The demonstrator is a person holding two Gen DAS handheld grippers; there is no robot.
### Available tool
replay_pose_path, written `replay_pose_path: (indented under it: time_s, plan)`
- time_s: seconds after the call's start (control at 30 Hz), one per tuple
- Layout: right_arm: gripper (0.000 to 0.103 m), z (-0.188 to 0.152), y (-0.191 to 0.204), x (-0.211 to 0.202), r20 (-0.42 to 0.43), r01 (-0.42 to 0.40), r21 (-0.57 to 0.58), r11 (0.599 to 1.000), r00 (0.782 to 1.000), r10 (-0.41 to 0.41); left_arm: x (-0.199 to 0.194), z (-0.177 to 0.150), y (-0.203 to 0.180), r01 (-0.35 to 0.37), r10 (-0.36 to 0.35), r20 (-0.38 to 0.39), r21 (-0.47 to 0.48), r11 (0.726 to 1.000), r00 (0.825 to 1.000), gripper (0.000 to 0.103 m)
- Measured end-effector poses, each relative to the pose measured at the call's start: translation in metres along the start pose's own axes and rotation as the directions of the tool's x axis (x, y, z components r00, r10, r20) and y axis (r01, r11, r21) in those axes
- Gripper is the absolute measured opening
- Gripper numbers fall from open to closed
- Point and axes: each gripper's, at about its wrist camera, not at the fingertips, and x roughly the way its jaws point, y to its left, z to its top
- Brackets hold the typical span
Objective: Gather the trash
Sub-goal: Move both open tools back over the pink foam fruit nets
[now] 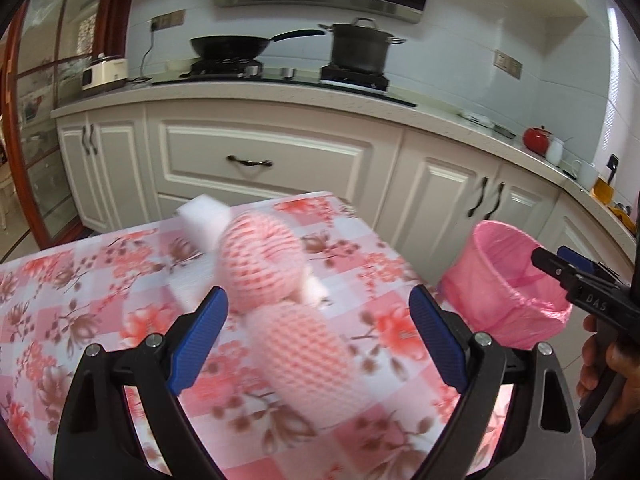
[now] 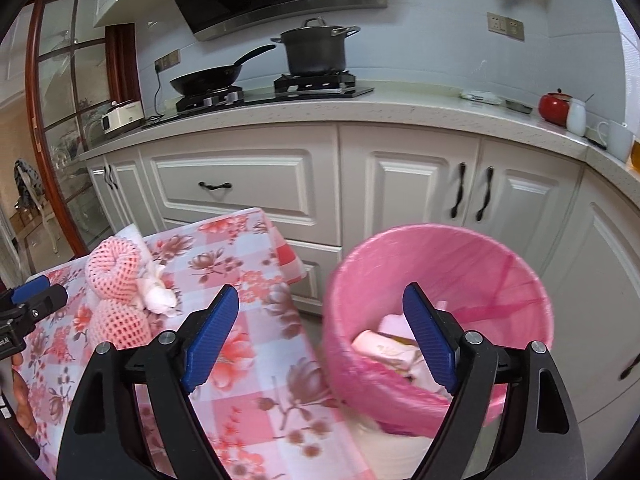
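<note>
The left gripper [image 1: 318, 308] hangs over the floral tabletop [image 1: 80, 280] with its fingers [image 1: 200, 332] spread wide and empty, lined up on the pink foam fruit nets [image 1: 272, 280] lying near the far middle of the cloth. The right gripper [image 2: 320, 332] is likewise released, holding nothing, poised by the rim of the pink-lined bin [image 2: 500, 280] that stands just beside the tabletop's edge and already holds some wrappers [image 2: 384, 350]. White crumpled scraps [image 1: 204, 220], perhaps tissue or foam, lie touching the nets; motion blur hides their edges. To do this well, lower the left fingers around the nearer net, close gently since foam compresses, and lift it clear before swinging toward the bin
</note>
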Motion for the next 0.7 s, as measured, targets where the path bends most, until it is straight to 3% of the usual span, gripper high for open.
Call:
replay_pose_path:
  time_s: [0.33, 0.7]
  plan:
    - [0.079, -0.013, 0.052, 0.016, -0.056, -0.089, -0.045, 0.995, 0.995, 0.086, 0.01, -0.015, 0.057, -0.042, 0.039, -0.034, -0.073, 0.996, 0.999, 0.089]
    - [0.079, -0.036, 0.124, 0.034, -0.146, -0.216, -0.101, 0.971, 0.969, 0.2, 0.027, -0.017, 0.102, -0.065, 0.057, -0.065, -0.122, 0.99, 0.996, 0.087]
